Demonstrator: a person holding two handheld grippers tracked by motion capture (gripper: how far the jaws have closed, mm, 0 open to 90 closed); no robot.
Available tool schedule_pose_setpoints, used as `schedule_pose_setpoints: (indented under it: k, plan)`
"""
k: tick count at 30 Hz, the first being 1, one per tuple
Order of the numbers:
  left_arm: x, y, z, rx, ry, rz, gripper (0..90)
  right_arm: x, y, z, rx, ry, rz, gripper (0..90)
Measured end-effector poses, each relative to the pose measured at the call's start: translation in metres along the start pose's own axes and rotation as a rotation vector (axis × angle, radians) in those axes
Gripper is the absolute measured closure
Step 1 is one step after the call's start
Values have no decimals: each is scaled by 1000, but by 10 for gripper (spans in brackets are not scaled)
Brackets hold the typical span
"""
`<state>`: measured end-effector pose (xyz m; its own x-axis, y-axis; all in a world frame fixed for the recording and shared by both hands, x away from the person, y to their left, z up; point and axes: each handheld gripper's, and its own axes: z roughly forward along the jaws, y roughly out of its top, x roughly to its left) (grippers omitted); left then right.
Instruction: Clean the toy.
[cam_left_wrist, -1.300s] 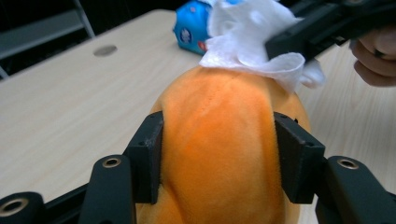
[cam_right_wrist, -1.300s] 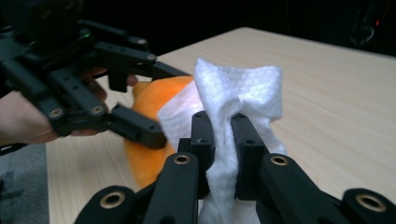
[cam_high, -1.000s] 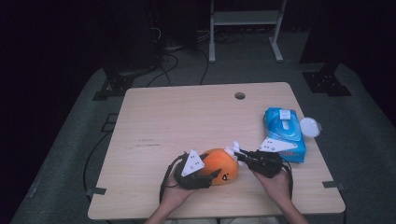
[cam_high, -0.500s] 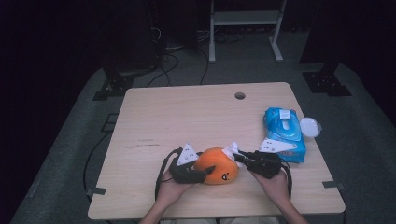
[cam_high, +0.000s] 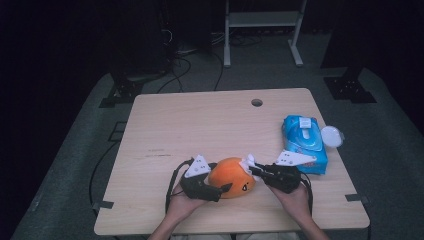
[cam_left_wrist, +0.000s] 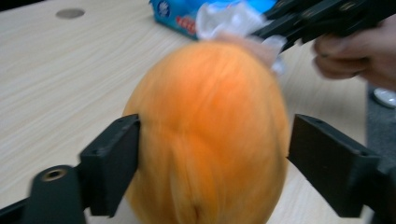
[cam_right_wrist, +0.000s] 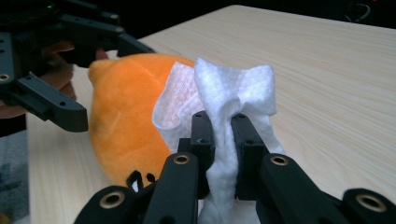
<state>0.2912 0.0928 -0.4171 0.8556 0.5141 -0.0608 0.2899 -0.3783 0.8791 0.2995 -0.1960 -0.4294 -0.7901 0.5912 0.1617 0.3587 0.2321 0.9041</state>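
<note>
The right gripper (cam_right_wrist: 223, 126) is clamped on a crumpled white wet wipe (cam_right_wrist: 231, 93), its two black jaws pinching the tissue so that a loose fold stands above them and drapes onto the round orange plush toy (cam_right_wrist: 126, 121) just beyond the tips; in the high view the same right gripper (cam_high: 256, 169) sits against the toy's right flank with the wipe (cam_high: 247, 162) touching the fabric. Compared with a second ago, the wipe now lies a little further round on the toy's upper side, and the left gripper has drawn back from the top of the toy to its near left side. That left gripper (cam_left_wrist: 212, 163) stands with its jaws spread to either side of the orange plush toy (cam_left_wrist: 210, 135); one jaw touches the fabric, the other stands just off it, so it brackets the toy rather than squeezing it. In the high view the left gripper (cam_high: 220, 190) lies low beside the toy (cam_high: 231, 177), near the table's front edge. The shift suggests that wiping is under way, with the left side steadying the soft body while the right rubs the cloth across it. Beyond the right gripper, to its far side, rests the blue soft pack of wet wipes (cam_high: 305, 142) on the pale wooden table (cam_high: 200, 125), and just past it a small white round lid (cam_high: 332, 135).
</note>
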Motion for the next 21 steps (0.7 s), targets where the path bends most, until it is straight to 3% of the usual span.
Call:
schedule_pose_setpoints:
  k: [5,7,10,13,14,21]
  plan:
    - [8,2,4,5,16,-23,121,15,6,5,-22,48,-70,805]
    - [4,-1,3,15,46,21,244,18,8,6,-14,36,-86,805]
    - [0,-3,1,17,73,39,336,8,3,4,-9,26,-24,805]
    - [2,-6,-2,11,76,11,354,-5,-4,2,27,-25,24,806]
    - [3,-7,-3,9,76,6,357,-8,-8,2,27,-16,45,805]
    - [5,-9,-2,3,86,-11,367,13,5,1,-27,52,-12,805]
